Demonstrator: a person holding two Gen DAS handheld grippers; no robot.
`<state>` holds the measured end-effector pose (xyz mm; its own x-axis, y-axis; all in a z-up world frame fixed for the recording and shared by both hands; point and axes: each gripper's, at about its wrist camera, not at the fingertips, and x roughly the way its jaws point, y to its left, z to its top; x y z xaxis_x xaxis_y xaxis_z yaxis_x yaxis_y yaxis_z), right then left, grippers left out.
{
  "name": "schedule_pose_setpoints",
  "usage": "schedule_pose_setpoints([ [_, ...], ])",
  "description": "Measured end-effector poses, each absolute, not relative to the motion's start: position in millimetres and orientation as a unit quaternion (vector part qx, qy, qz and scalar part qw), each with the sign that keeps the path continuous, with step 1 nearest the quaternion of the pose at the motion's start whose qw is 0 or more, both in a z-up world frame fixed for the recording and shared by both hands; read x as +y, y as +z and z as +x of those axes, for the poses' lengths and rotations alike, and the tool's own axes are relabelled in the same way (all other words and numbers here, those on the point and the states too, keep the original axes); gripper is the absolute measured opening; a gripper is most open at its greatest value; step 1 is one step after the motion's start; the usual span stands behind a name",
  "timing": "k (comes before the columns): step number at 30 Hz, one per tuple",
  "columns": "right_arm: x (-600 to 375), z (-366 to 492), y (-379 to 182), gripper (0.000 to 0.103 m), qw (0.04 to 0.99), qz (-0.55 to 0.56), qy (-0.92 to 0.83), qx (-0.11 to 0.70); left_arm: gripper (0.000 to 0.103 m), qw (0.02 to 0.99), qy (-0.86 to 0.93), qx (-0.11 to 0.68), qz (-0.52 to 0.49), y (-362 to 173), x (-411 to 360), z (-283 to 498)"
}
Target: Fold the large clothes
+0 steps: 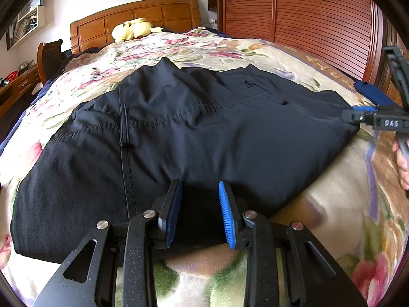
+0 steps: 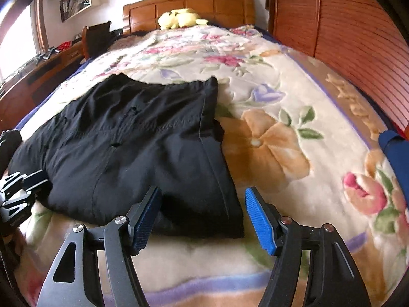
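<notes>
Right now your folded black trousers (image 1: 194, 133) lie on the floral blanket (image 1: 332, 204) that covers the bed, stretched across its width near the foot end. Seams, a belt loop and a small pocket opening show on the top layer.

Your left gripper (image 1: 200, 212) hangs over the near edge of the trousers with its jaws partly apart — dark cloth lies under and between the blue pads (image 1: 227, 212), but whether they actually pinch a fold you cannot tell from either view. In the right wrist view it appears only as black linkage at the left border, beside the cloth.

Your right gripper (image 2: 203, 220) stands spread wide at the near right corner of the trousers. That corner lies flat on the blanket between the fingers, and neither pad presses on it. From the left wrist view you see this gripper's fingertip at the far right edge of the garment, with part of your hand (image 1: 402, 163) behind it.

Farther up the bed, a yellow plush toy (image 2: 179, 18) rests against the wooden headboard (image 2: 189, 5). A slatted wooden wardrobe (image 1: 306, 20) runs along the right side, and a blue cloth (image 2: 395, 153) sits at the blanket's right edge, well apart from the trousers.
</notes>
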<state>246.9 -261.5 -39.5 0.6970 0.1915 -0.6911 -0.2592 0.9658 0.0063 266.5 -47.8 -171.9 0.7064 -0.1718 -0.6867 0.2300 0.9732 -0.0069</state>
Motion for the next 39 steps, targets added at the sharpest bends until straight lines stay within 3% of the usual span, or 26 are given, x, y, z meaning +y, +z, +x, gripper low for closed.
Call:
schedule_pose_setpoints([
  [7,-254.1,250.1,-64.0,0.074,0.921,-0.052,0.114,0.369,0.031,0.923,-0.109,0.367,0.040,-171.9,-47.9,266.5],
  [20,-273.0,266.8,-74.0,0.074,0.902,0.006,0.156,0.402,0.031,0.923,-0.109,0.367,0.039,-172.0,-47.9,266.4],
  [26,-272.7,270.1,-72.5,0.056,0.889,0.028,0.175,0.423,0.031,0.923,-0.109,0.367,0.039,-172.2,-48.0,266.5],
  [31,-261.4,265.3,-64.7,0.030,0.892,0.011,0.175,0.417,0.031,0.923,-0.110,0.368,0.037,-172.1,-47.8,266.8],
  [39,-230.6,236.3,-12.6,0.019,0.925,-0.055,0.146,0.348,0.031,0.932,-0.124,0.339,0.012,-144.5,-23.4,246.1],
])
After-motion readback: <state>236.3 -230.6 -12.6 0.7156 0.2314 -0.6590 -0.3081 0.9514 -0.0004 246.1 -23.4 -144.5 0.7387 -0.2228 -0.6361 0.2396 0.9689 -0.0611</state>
